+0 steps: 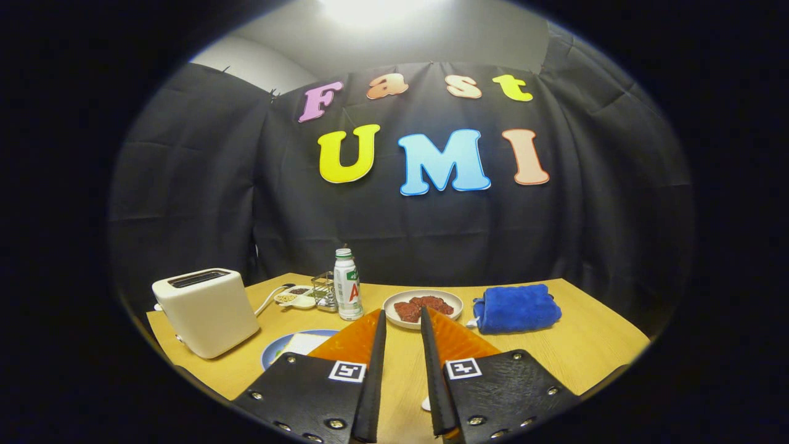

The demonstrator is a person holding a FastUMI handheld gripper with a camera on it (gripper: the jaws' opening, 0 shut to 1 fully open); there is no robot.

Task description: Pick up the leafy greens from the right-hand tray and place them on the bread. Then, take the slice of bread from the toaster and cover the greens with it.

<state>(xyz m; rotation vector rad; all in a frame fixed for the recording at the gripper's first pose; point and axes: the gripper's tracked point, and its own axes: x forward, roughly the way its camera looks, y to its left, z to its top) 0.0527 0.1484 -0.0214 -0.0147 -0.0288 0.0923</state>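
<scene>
Blue plate [275, 349] holds bare bread [306, 343] (greens unseen); nothing done yet, tool [402, 316] narrowly parted, empty, above the tabletop [592, 345].

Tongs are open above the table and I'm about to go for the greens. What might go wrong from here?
1. The plate just beyond the tongs holds dark reddish pieces, not clearly greens; you may grab the wrong item.
2. The bottle stands close beside that plate and could be knocked over.
3. The left finger partly hides the bread, so placement may miss.

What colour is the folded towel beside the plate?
Blue, seen in the gripper view: towel, beyond the open gripper.
</scene>
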